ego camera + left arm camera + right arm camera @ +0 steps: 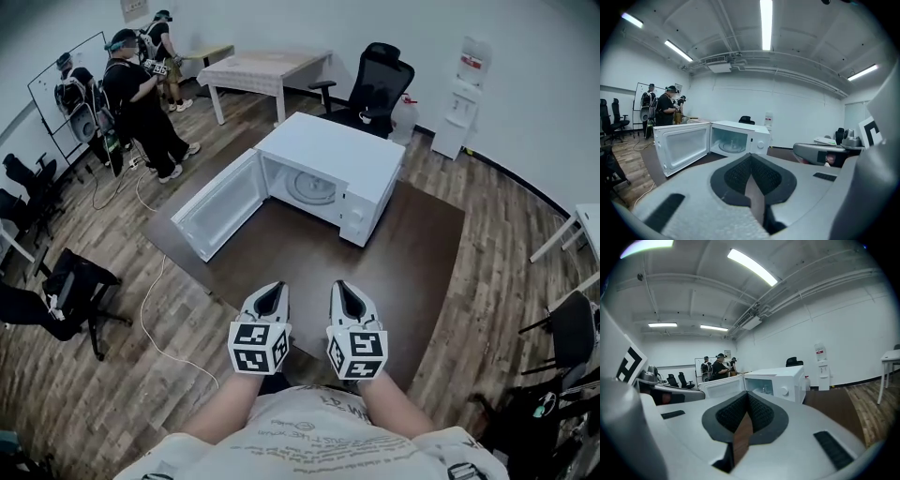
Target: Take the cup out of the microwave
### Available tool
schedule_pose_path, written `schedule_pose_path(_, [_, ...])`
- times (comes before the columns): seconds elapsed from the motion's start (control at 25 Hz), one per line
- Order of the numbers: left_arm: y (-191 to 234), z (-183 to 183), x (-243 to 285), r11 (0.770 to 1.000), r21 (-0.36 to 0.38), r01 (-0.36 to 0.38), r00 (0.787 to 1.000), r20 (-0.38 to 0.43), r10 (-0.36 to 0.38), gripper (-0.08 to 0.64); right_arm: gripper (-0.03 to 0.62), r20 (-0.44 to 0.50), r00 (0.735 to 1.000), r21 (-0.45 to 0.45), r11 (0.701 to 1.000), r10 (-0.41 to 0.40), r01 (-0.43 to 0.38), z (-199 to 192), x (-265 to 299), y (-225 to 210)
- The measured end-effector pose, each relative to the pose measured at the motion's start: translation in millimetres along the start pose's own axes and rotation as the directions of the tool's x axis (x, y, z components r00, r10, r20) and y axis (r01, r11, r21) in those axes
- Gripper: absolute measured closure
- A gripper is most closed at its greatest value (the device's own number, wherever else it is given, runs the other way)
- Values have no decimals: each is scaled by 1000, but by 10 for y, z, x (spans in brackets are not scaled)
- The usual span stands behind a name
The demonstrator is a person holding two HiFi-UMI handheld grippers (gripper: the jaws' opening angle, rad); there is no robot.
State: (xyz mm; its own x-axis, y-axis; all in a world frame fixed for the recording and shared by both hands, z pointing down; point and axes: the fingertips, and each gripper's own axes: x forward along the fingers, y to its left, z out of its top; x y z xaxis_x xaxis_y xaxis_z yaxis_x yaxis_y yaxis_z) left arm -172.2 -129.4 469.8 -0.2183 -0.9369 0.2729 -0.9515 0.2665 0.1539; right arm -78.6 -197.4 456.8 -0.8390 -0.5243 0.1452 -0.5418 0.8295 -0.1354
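Note:
A white microwave (330,173) stands on the brown table (412,253), with its door (217,206) swung wide open to the left. Inside I see only the glass turntable (311,187); no cup shows in any view. My left gripper (272,292) and right gripper (345,291) hang side by side over the table's near edge, close to my body and well short of the microwave. Both are shut with nothing held. The left gripper view shows its jaws (751,161) pressed together below the open microwave (736,140). The right gripper (747,401) looks the same.
Several people (141,89) stand by a whiteboard at the back left. A black office chair (375,84) and a light table (262,70) are behind the microwave. A water dispenser (461,103) stands at the back right. A cable (155,309) runs over the wooden floor at the left.

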Motion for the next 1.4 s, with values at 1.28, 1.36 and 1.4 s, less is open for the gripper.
schedule_pose_path(1.28, [1108, 330, 2862, 912, 234, 338, 939, -155, -308, 545, 577, -67, 798, 40, 798, -598, 601, -5, 741, -918])
schedule_pose_path(1.36, [1158, 253, 3059, 902, 253, 350, 934, -170, -315, 540, 577, -80, 767, 32, 767, -637, 640, -49, 699, -933])
schedule_pose_path(1.4, [1189, 219, 3148, 898, 259, 355, 932, -179, -317, 530, 577, -89, 752, 33, 752, -653, 658, -72, 674, -931])
